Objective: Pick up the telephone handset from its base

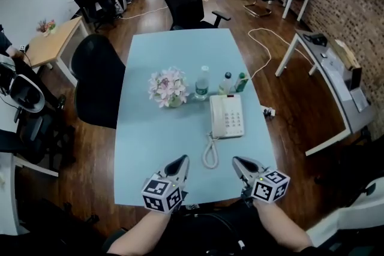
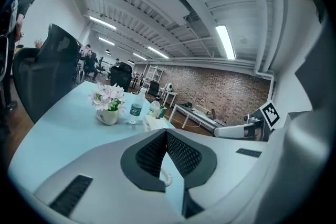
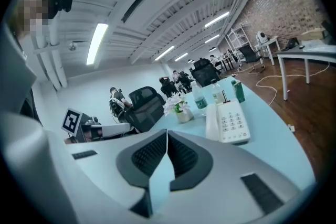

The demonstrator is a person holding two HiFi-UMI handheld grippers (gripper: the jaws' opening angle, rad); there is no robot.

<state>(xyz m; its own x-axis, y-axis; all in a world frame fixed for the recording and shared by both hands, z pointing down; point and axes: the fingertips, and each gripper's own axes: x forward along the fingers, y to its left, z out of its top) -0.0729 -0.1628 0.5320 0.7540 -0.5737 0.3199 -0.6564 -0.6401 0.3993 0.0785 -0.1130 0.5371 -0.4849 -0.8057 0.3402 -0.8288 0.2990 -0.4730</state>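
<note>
A white telephone (image 1: 228, 116) lies on the light blue table (image 1: 150, 147), its handset (image 1: 215, 117) resting along the left side of the base, its coiled cord (image 1: 210, 153) trailing toward me. In the right gripper view the telephone (image 3: 231, 121) sits ahead to the right, handset (image 3: 211, 122) on its left. My left gripper (image 1: 182, 160) and right gripper (image 1: 237, 161) hover over the near table edge, either side of the cord, both shut with nothing between the jaws. The left gripper view shows the left gripper (image 2: 166, 132) tips touching and a bit of cord (image 2: 167, 178) beneath.
A pot of pink flowers (image 1: 169, 88), two water bottles (image 1: 203, 83) and a green carton (image 1: 241, 81) stand behind the phone. Black office chairs (image 1: 99, 81) flank the table. Other desks, cables on the wood floor and seated people fill the room behind.
</note>
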